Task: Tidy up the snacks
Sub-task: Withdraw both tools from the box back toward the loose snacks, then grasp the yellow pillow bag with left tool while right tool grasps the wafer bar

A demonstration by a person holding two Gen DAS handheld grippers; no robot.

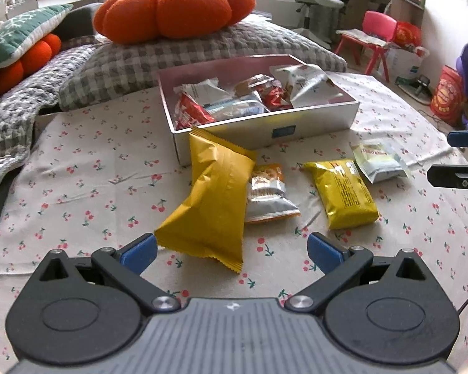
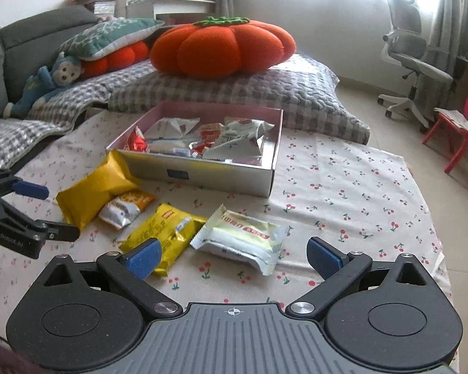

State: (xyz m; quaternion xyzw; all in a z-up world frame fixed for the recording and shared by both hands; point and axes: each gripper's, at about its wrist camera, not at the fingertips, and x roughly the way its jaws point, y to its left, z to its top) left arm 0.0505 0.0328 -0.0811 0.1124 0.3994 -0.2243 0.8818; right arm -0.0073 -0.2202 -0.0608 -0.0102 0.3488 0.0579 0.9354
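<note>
A white box (image 1: 312, 121) (image 2: 221, 176) on the cherry-print cloth holds several wrapped snacks. In front of it lie a large yellow bag (image 1: 212, 205) (image 2: 96, 191), a small orange-and-silver packet (image 1: 268, 196) (image 2: 124, 208), a yellow bar pack (image 1: 343, 193) (image 2: 162, 233) and a pale green-white pack (image 1: 380, 162) (image 2: 243, 240). My left gripper (image 1: 232, 251) is open, just short of the yellow bag's near end. My right gripper (image 2: 234, 257) is open, just short of the pale pack. Both are empty.
An orange pumpkin cushion (image 1: 174, 6) (image 2: 224, 46) sits on a checked pillow (image 1: 202, 53) behind the box. More cushions and a blue plush toy (image 2: 43, 84) lie at the left. An office chair (image 2: 415, 59) and a red chair (image 1: 374, 37) stand on the floor to the right.
</note>
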